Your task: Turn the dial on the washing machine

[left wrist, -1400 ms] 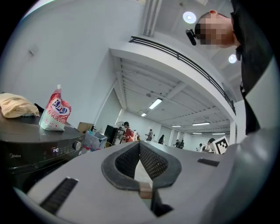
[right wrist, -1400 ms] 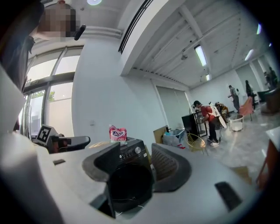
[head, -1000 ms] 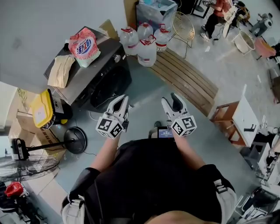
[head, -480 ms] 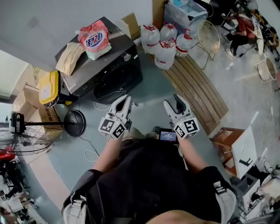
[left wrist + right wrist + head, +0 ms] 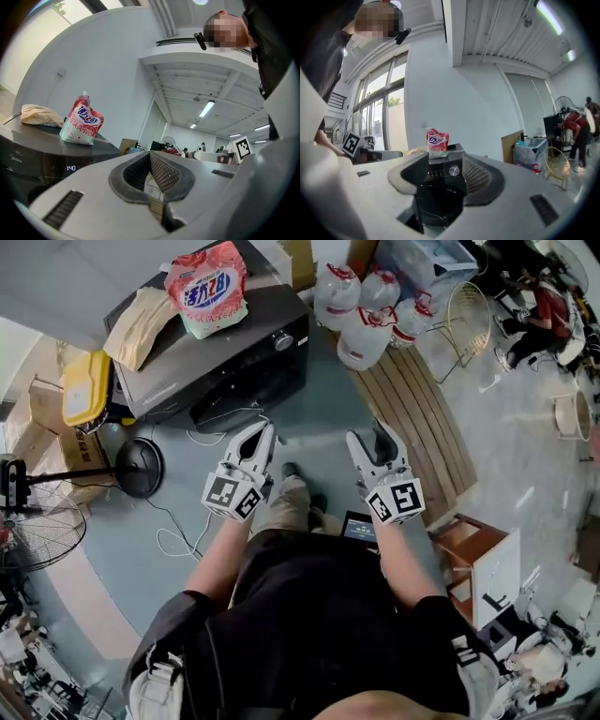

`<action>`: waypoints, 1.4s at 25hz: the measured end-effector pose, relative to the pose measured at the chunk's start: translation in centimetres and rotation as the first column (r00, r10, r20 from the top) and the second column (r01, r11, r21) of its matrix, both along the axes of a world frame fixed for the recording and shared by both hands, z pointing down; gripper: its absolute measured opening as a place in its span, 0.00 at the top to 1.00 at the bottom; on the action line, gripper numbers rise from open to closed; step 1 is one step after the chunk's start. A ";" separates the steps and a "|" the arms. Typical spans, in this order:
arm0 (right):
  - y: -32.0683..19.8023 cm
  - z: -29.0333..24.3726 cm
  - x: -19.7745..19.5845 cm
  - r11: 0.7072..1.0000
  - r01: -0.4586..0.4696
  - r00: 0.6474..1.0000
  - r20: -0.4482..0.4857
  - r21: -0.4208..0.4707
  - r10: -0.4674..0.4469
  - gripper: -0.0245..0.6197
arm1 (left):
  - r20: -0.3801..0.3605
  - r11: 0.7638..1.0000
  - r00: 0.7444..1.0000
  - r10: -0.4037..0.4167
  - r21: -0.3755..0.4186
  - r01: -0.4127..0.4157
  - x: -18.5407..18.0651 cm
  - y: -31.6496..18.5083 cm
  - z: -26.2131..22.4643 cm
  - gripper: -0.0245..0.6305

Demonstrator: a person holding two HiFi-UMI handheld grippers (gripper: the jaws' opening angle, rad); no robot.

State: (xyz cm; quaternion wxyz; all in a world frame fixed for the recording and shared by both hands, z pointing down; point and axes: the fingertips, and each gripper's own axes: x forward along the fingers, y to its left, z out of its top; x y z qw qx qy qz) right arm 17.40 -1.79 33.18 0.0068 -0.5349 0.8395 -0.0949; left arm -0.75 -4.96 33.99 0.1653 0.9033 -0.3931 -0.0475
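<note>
Two grippers are hovering well short of the washing machine (image 5: 262, 324) | right gripper (image 5: 373, 439) is gaping empty, framing the dial (image 5: 453, 171) | left gripper (image 5: 260, 435) is sitting pinched shut, empty | tip: be keeping the dial centred, closing squarely on its rim.

Grey-green floor (image 5: 131, 521) meets a white wall (image 5: 75, 277), with a slatted wooden bench (image 5: 417, 418) and strip lights (image 5: 548, 16) overhead.

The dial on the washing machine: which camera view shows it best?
The right gripper view: the dial faces the camera, between the open jaws. The head view shows it small, from above. The left gripper view shows the washing machine, not the dial.
</note>
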 end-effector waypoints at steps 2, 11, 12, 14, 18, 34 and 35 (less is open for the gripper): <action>-1.8 0.5 -0.6 1.000 0.010 1.000 -0.014 -0.008 -0.010 0.61 | 0.000 1.000 1.000 -0.024 -0.003 0.024 -0.8 -1.7 0.9 0.97; -10.0 3.7 -7.1 0.989 0.134 0.991 -0.006 -0.061 -0.134 0.61 | 0.057 0.999 0.998 -0.040 0.016 0.039 -3.6 -8.1 5.2 0.97; -10.7 4.0 -7.7 0.988 0.140 0.990 -0.004 -0.062 -0.140 0.61 | 0.056 0.999 0.998 -0.042 0.012 0.042 -3.8 -8.6 5.6 0.97; -12.2 4.8 -8.7 0.985 0.159 0.987 -0.010 -0.065 -0.160 0.61 | 0.056 0.999 0.997 -0.046 0.005 0.045 -4.2 -9.6 6.6 0.97; -15.1 6.8 -10.4 0.974 0.211 0.977 -0.002 -0.087 -0.212 0.61 | 0.055 0.997 0.996 -0.072 -0.013 0.073 -4.2 -11.4 8.7 0.97; -24.2 16.7 -11.7 0.950 0.294 0.956 0.052 -0.102 -0.290 0.58 | 0.074 0.991 0.989 -0.126 -0.023 0.128 -2.0 -15.8 15.7 0.97; -24.6 17.0 -11.6 0.953 0.287 0.958 0.050 -0.098 -0.283 0.58 | 0.077 0.991 0.989 -0.128 -0.023 0.130 -2.1 -15.8 16.1 0.97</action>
